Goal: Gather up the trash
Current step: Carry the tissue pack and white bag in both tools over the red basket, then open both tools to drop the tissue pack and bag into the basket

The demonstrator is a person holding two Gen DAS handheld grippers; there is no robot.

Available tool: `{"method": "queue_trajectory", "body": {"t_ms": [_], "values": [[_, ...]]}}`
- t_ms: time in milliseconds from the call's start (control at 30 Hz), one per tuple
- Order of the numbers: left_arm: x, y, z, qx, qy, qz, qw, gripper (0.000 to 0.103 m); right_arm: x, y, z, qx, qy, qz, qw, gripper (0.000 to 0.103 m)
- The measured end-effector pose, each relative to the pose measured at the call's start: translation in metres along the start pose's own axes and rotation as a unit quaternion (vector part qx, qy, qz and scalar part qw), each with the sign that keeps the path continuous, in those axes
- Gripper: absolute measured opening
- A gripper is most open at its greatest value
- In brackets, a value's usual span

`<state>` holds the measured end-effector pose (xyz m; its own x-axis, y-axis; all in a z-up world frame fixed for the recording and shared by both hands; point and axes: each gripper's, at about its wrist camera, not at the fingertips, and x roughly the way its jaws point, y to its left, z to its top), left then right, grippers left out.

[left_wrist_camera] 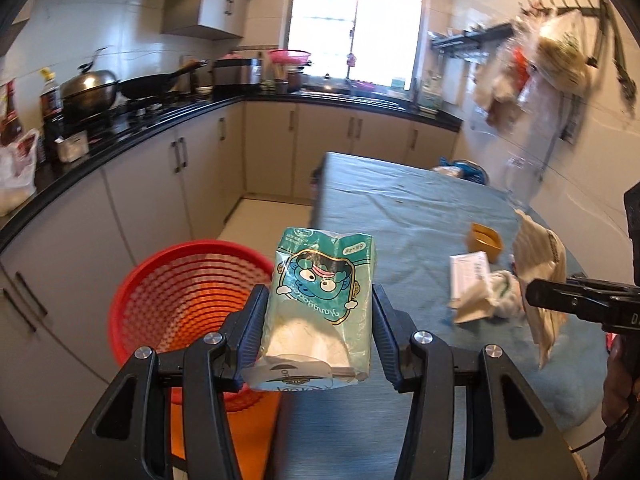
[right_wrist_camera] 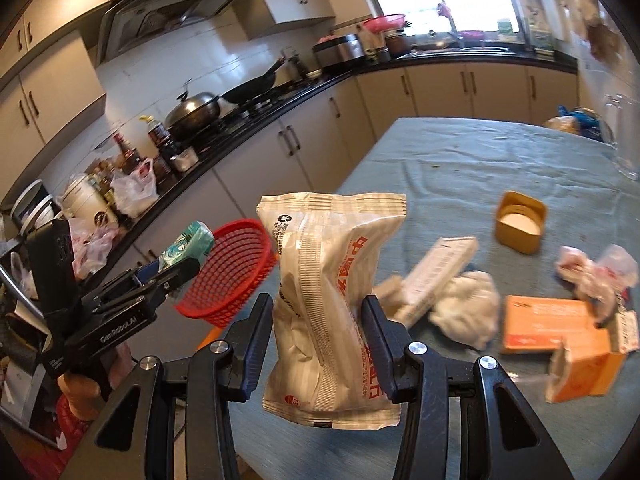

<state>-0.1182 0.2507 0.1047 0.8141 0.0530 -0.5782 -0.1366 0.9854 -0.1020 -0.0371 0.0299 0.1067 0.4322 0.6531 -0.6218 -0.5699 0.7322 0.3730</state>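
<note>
My left gripper (left_wrist_camera: 318, 320) is shut on a green tissue pack (left_wrist_camera: 322, 304) with a cartoon face, held above the table edge next to the red mesh basket (left_wrist_camera: 180, 296). My right gripper (right_wrist_camera: 316, 320) is shut on a white snack bag (right_wrist_camera: 332, 304) with red print, held upright over the blue table (right_wrist_camera: 460, 160). The basket also shows in the right wrist view (right_wrist_camera: 236, 268), left of the bag, with the left gripper (right_wrist_camera: 176, 272) and the tissue pack (right_wrist_camera: 188, 244) beside it. The snack bag (left_wrist_camera: 540, 272) and the right gripper (left_wrist_camera: 536, 298) show at the right of the left wrist view.
On the table lie a yellow cup (right_wrist_camera: 520, 220), a white flat box (right_wrist_camera: 436, 272), crumpled tissue (right_wrist_camera: 464, 312), an orange carton (right_wrist_camera: 560, 340) and a crumpled wrapper (right_wrist_camera: 592, 276). A glass jug (right_wrist_camera: 624, 136) stands at the far right. Kitchen counter (left_wrist_camera: 120, 136) runs along the left.
</note>
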Motion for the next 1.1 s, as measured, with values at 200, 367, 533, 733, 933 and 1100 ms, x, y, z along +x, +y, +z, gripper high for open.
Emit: {"method": "queue_trajectory", "body": {"t_ms": [200, 367, 533, 733, 933, 1100], "values": [[0.003, 0.045, -0.004, -0.029, 0.007, 0.03, 0.9991, 0.049, 0.035, 0.029, 0.012, -0.013, 0.021, 0.032, 0.999, 0.05], [0.02, 0.069, -0.011, -0.044, 0.022, 0.051, 0.9975, 0.049, 0.07, 0.052, 0.024, -0.015, 0.042, 0.056, 0.997, 0.05], [0.041, 0.094, -0.019, -0.062, 0.043, 0.06, 0.9954, 0.049, 0.112, 0.074, 0.035, -0.015, 0.067, 0.073, 0.995, 0.05], [0.06, 0.114, -0.027, -0.069, 0.062, 0.062, 0.9938, 0.049, 0.162, 0.094, 0.045, -0.01, 0.093, 0.085, 0.992, 0.05], [0.068, 0.118, -0.031, -0.065, 0.068, 0.07, 0.9932, 0.049, 0.203, 0.102, 0.047, -0.004, 0.116, 0.084, 0.99, 0.05], [0.077, 0.124, -0.034, -0.064, 0.074, 0.076, 0.9922, 0.05, 0.222, 0.101, 0.047, 0.005, 0.125, 0.08, 0.989, 0.051]]}}
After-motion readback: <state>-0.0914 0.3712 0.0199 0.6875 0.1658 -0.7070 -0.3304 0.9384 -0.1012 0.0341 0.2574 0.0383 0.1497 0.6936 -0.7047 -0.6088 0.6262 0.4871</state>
